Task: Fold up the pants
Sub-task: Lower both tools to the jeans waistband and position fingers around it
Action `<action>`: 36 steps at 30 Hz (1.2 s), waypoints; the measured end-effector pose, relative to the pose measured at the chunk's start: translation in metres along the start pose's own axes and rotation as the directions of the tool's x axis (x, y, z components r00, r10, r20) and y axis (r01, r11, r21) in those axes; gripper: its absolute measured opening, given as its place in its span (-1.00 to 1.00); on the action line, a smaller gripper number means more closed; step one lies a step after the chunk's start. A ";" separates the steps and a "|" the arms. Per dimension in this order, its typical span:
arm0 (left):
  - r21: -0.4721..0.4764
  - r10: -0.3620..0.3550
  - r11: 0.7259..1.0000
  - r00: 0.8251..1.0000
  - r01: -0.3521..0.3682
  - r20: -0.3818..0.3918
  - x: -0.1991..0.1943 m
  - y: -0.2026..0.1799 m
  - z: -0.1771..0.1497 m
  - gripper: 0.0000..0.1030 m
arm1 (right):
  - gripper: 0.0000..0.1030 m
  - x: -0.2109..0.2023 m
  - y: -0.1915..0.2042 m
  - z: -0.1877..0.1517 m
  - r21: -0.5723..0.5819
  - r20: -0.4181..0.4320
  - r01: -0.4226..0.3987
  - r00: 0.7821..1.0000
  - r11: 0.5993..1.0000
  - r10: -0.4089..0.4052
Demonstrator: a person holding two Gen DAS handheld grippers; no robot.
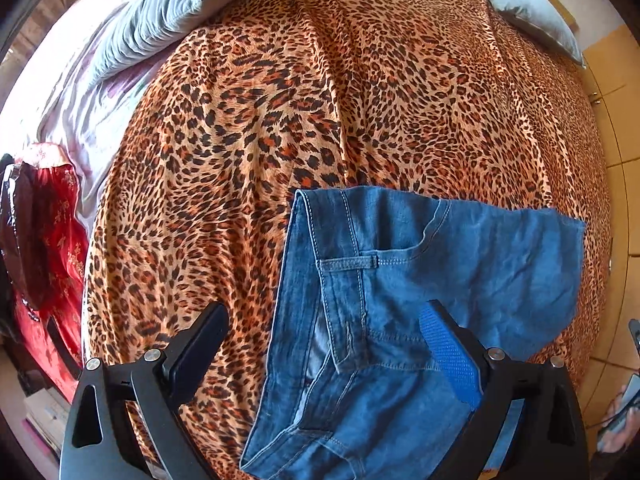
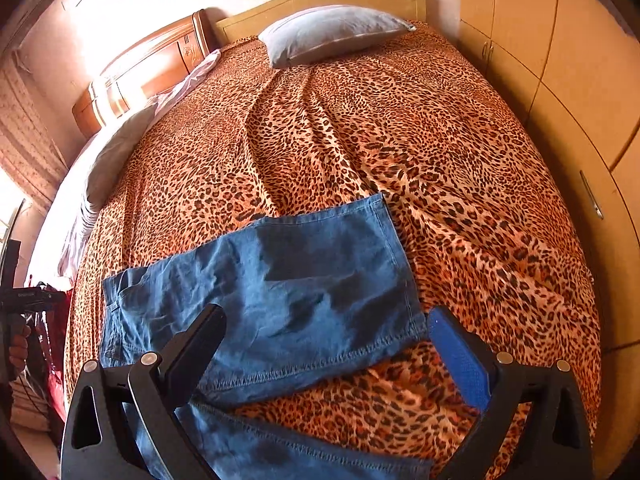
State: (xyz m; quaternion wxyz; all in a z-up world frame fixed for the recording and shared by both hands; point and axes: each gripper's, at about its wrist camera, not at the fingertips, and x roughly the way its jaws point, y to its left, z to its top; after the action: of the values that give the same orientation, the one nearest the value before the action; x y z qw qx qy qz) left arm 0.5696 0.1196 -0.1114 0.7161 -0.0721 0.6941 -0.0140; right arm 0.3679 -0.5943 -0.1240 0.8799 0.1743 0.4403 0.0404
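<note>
Blue denim pants (image 1: 400, 280) lie on a leopard-print bedspread (image 1: 280, 120), folded over themselves. In the left wrist view the waistband, belt loop and pocket show, with a leg end reaching right. My left gripper (image 1: 324, 316) hovers open above the waistband, its black finger (image 1: 200, 344) over the bedspread and its blue pad (image 1: 448, 352) over the denim. In the right wrist view the pants (image 2: 280, 292) show a hemmed leg end at the right. My right gripper (image 2: 324, 320) is open above that leg's lower hem, nothing between its fingers.
Grey pillows (image 2: 328, 32) lie at the head of the bed and along the left side (image 1: 160, 12). A wooden wardrobe (image 2: 568, 80) lines the right edge. Red patterned cloth (image 1: 52, 260) hangs off the left edge. A hand (image 2: 18, 348) holding the other gripper shows at far left.
</note>
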 end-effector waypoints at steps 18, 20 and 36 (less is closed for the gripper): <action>-0.127 -0.111 0.988 0.983 0.092 -0.149 0.136 0.006 0.105 0.90 | 0.95 0.189 -0.051 0.085 0.158 -0.123 -0.002 0.992 0.987 0.022; -0.113 -0.114 0.989 0.979 0.095 -0.167 0.146 0.008 0.111 0.91 | 0.95 0.199 -0.052 0.088 0.177 -0.126 -0.033 0.990 0.984 0.056; 0.126 -0.060 0.989 0.989 0.077 -0.139 0.180 0.004 0.096 0.93 | 0.99 0.230 -0.054 0.090 0.168 -0.160 -0.116 0.977 0.979 0.143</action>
State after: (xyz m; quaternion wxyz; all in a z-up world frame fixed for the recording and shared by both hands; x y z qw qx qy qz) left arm 0.6716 0.1105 -0.2877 0.6699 -0.0475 0.7356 -0.0891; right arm 0.5747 -0.6171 -0.2679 0.8179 0.2674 0.5036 0.0776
